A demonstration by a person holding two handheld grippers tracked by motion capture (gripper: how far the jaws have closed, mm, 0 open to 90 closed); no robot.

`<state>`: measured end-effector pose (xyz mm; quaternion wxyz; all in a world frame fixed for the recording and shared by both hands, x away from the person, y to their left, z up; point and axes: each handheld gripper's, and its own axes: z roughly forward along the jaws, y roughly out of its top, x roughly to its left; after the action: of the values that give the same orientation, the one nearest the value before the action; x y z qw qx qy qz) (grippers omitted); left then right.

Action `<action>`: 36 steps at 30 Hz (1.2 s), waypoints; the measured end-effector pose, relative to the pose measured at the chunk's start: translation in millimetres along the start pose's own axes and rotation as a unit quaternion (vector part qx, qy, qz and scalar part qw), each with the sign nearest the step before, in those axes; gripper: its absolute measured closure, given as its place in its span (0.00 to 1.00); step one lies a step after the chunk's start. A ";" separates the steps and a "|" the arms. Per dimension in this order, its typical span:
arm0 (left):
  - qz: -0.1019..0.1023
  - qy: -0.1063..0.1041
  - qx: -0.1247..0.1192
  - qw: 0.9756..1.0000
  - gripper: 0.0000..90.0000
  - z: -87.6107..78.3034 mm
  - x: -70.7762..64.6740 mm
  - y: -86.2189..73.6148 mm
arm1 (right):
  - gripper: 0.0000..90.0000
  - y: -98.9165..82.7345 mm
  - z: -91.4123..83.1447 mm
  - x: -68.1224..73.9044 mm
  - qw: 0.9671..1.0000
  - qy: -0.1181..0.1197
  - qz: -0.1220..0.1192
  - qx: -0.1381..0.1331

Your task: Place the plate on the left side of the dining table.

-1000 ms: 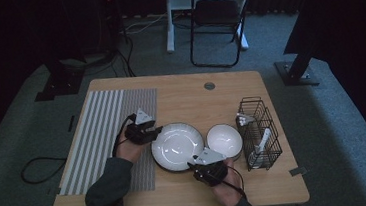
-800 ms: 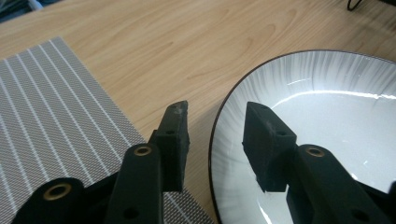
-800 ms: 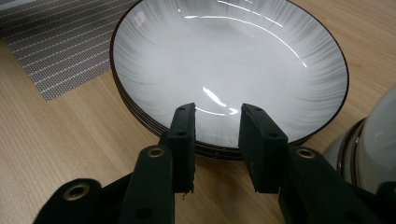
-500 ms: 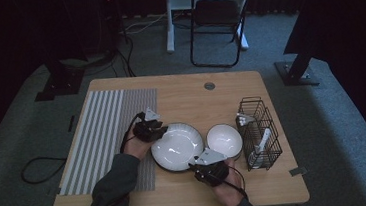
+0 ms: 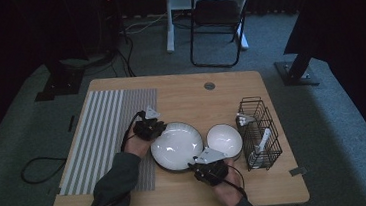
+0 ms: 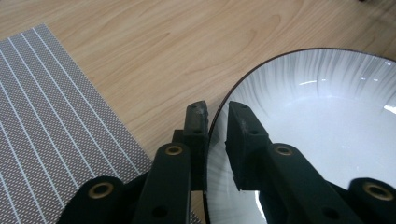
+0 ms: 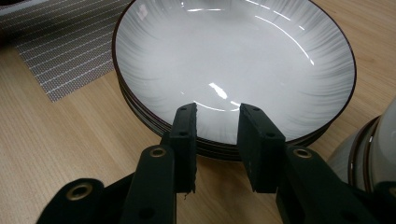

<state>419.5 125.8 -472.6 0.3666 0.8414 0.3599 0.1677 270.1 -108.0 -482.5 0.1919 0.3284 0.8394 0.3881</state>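
Nothing in any of the views carried writing you could read; the plate, the bowl, the mat and the basket were all plain.

In the high view your left gripper (image 5: pixel 154 129) sat at the upper left edge of the white plate (image 5: pixel 177 146), just left of the frame's centre, and your right gripper (image 5: pixel 203 169) lay at the plate's lower right edge. The smaller white bowl (image 5: pixel 224 141) stood just right of the plate, and the black wire basket (image 5: pixel 259 132) stood farther right. The striped mat (image 5: pixel 106 135) filled the left part of the wooden table (image 5: pixel 195 97).

Your left gripper view gave what the high view could not: the plate's dark rim (image 6: pixel 219 121) ran up between the two jaws, which had just been closing and stood narrow around it, one outside and one over the white inside; you could not tell whether the pads pressed yet.

Your right gripper view showed a stack, with further rims (image 7: pixel 154 122) under the top plate. There your jaws stood apart, their tips reaching over the near rim, gripping nothing
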 end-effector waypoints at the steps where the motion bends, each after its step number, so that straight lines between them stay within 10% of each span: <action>1: -0.002 -0.001 -0.002 1.000 0.89 -0.3 0.6 -0.1 | 0.75 0.1 0.1 -0.1 1.000 0.001 0.001 0.000; 36: -0.006 0.002 -0.020 1.000 1.00 -14.4 7.8 2.5 | 0.78 2.4 -0.4 0.5 1.000 -0.018 0.002 0.003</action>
<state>418.2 137.4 -460.9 0.3838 0.8315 0.3619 0.1742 270.5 -106.7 -480.4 0.2057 0.3375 0.8364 0.3797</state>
